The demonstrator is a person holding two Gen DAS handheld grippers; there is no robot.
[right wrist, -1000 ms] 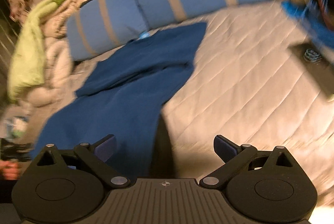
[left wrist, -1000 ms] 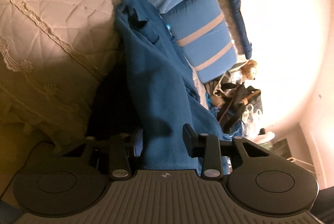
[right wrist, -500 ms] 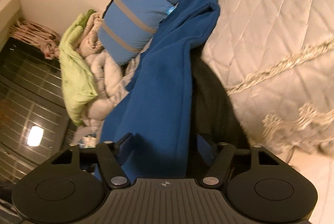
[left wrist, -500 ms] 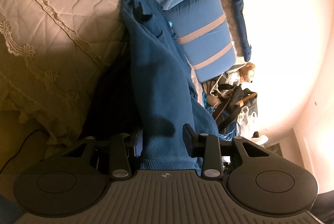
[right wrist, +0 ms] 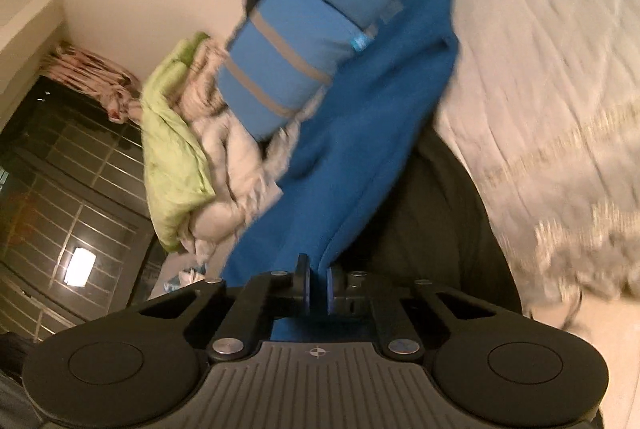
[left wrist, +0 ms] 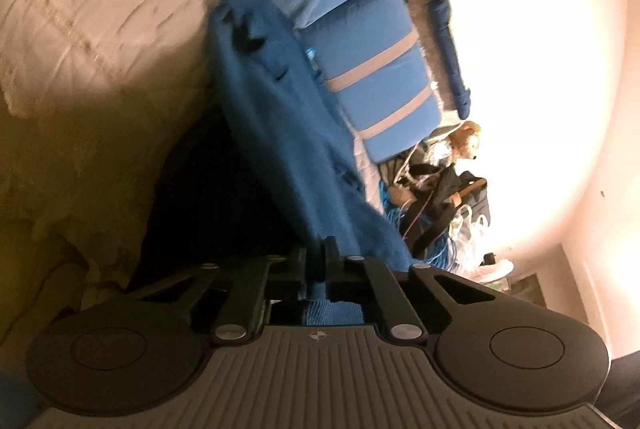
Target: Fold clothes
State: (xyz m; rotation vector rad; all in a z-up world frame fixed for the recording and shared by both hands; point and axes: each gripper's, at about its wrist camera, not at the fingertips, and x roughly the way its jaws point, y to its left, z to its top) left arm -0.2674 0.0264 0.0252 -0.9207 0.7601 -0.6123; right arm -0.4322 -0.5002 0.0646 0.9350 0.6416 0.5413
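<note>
Garment (left wrist: 280, 133), blue, stretches from both tongs to the striped pillows (right wrist: 320, 41) across the bed (left wrist: 100, 21). Left gripper (left wrist: 320, 261) and right gripper (right wrist: 316, 287) each pinch its near hem, jaws nearly closed. Likely mid-fold; next, carry hem toward far end evenly.

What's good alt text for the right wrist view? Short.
The right gripper is shut on the edge of a blue garment, which stretches away across a cream quilted bedspread. Blue pillows with grey stripes lie beside it, next to a pile of green and white laundry.
</note>
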